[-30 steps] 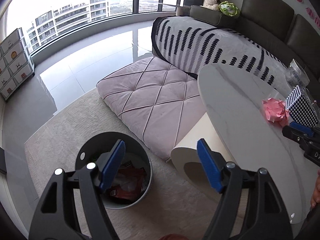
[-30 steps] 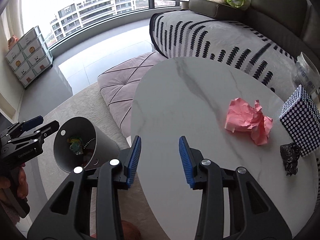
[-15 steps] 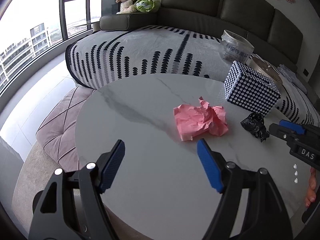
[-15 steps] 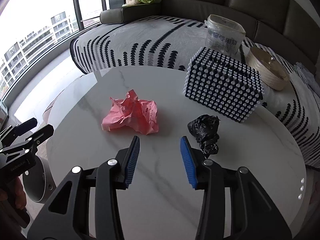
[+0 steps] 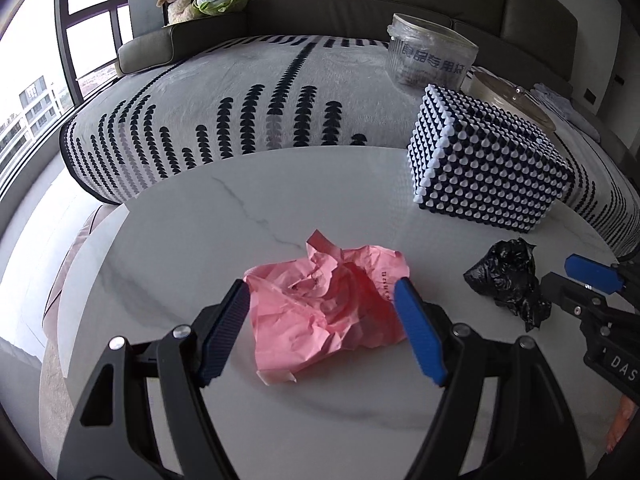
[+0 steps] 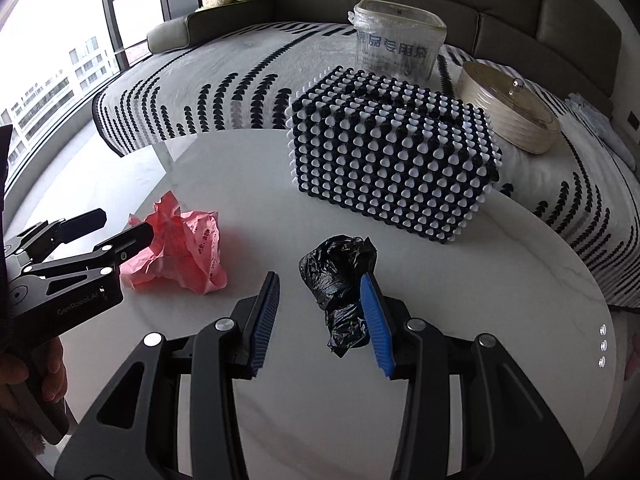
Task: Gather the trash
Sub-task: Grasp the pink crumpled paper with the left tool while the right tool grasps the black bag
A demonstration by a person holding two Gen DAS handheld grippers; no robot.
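A crumpled pink paper (image 5: 320, 320) lies on the white marble table (image 5: 192, 224). My left gripper (image 5: 321, 287) is open and straddles it, one blue pad on each side. In the right wrist view the pink paper (image 6: 180, 256) sits at the left, with the left gripper (image 6: 124, 224) at its near edge. A crumpled black plastic bag (image 6: 336, 264) lies between the pads of my open right gripper (image 6: 320, 278), close to the right pad and clear of the left one. In the left wrist view the black bag (image 5: 504, 276) has the right gripper (image 5: 560, 274) just to its right.
A black-and-white beaded box (image 6: 392, 168) stands on the table (image 6: 500, 280) right behind the bag. Beyond it, on the sofa's patterned blanket (image 5: 240, 112), are a clear plastic tub (image 6: 396, 48) and a round cream box with a clear lid (image 6: 508, 120). A hand (image 6: 24, 376) holds the left gripper.
Both grippers swung from the floor bin side over the table and came down. The left one now straddles the pink paper, the right one the black bag. The bin has left both views.
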